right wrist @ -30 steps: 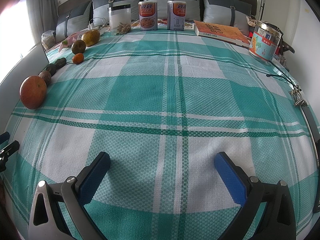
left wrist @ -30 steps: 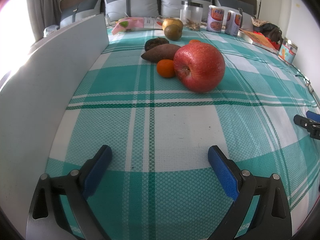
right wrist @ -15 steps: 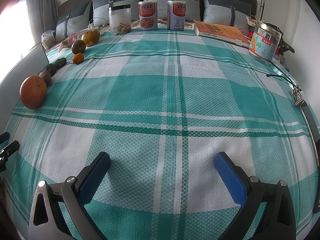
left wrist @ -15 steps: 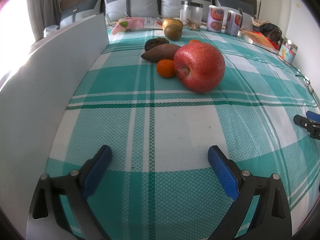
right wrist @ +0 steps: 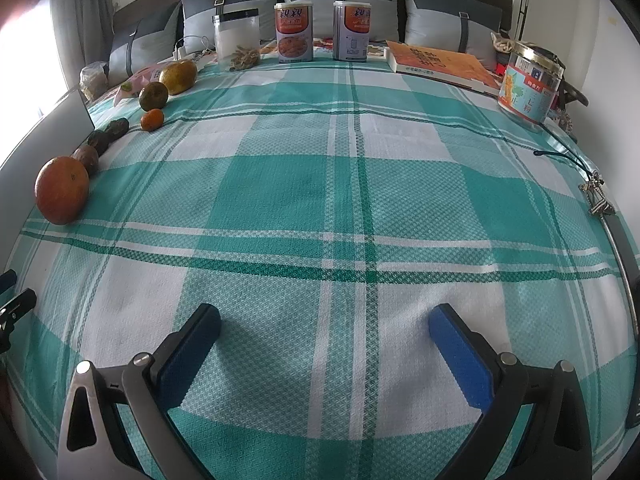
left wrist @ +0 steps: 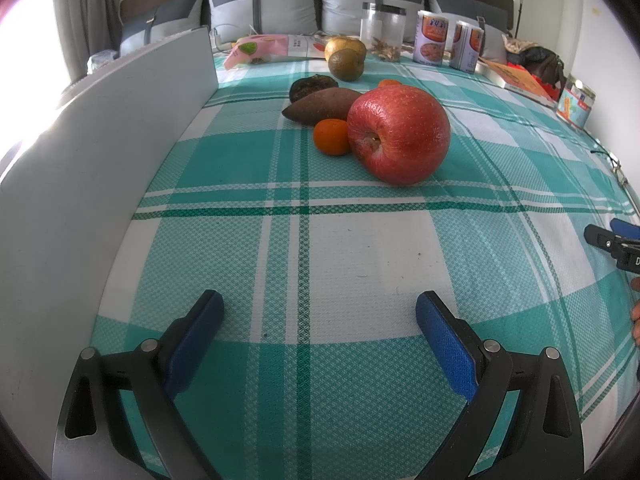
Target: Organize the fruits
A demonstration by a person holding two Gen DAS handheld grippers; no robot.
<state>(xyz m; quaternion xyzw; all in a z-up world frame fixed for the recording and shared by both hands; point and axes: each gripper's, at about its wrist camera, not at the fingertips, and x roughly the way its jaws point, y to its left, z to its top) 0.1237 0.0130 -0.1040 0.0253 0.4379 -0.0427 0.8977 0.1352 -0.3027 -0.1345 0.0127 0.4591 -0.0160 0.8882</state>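
Note:
A big red apple lies on the green plaid cloth, touching a small orange. Behind them lie a sweet potato, a dark fruit, a green-brown fruit and a yellow fruit. My left gripper is open and empty, well short of the apple. My right gripper is open and empty over bare cloth; the apple and the row of fruits, with a small orange, lie far to its left.
A grey board stands along the left side. At the back stand a clear jar, two cans, a book and a glass jar. Keys and a cable lie at the right edge.

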